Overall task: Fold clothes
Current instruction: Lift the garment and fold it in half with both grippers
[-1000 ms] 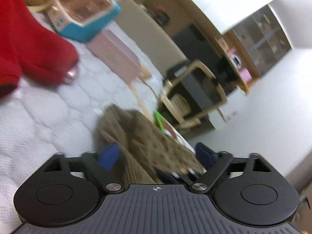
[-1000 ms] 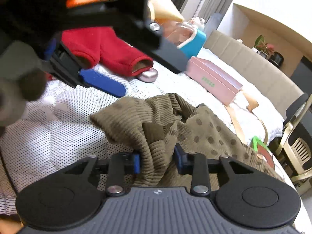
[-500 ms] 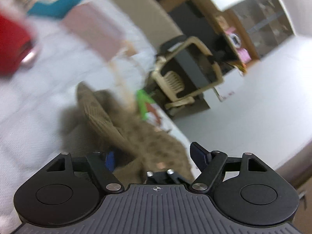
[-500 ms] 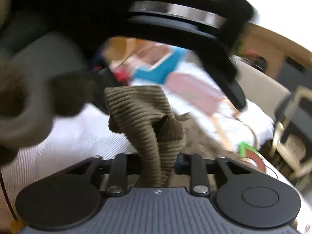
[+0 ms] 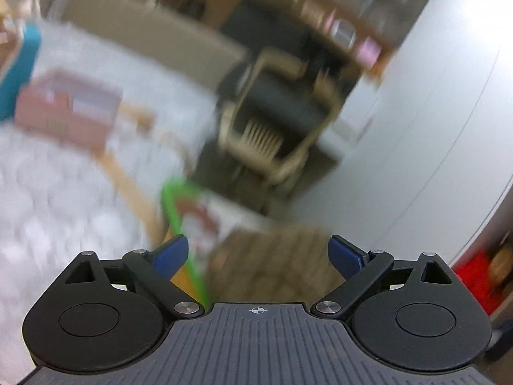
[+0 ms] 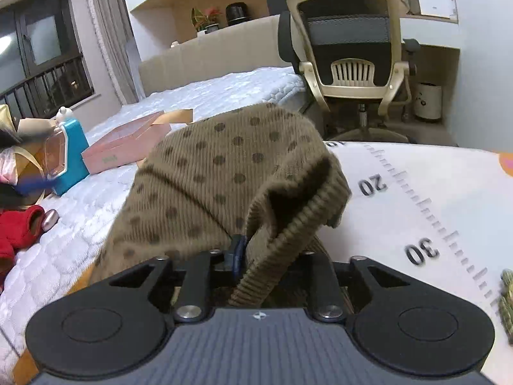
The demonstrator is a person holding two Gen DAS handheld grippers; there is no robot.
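**Right tool clamped on dotted garment; left tool spread and empty**

Garment (image 6: 224,173) under inspection is brown ribbed knit with darker dots. It is bunched up in front of the right gripper (image 6: 256,256), whose blue-padded fingers (image 6: 238,252) are pressed together on a ribbed hem; the far finger is hidden by cloth. The fabric rises in a hump above the tool, partly over a white measuring mat (image 6: 416,199) printed with 20 and 30 that lies at the near right edge of the bed (image 6: 224,89).

Left gripper (image 5: 259,253) stands spread wide, its blue pads (image 5: 170,253) apart with nothing between them. The same brown cloth (image 5: 275,256) shows below and beyond the gap, not touching either pad as far as the blurred view allows.

Other items on the bed: a pink box (image 6: 128,144) toward the far left, a blue container (image 6: 72,157) beside it, a red garment (image 6: 17,227) at the left edge. An office chair (image 6: 349,51) stands off the far side of the bed.
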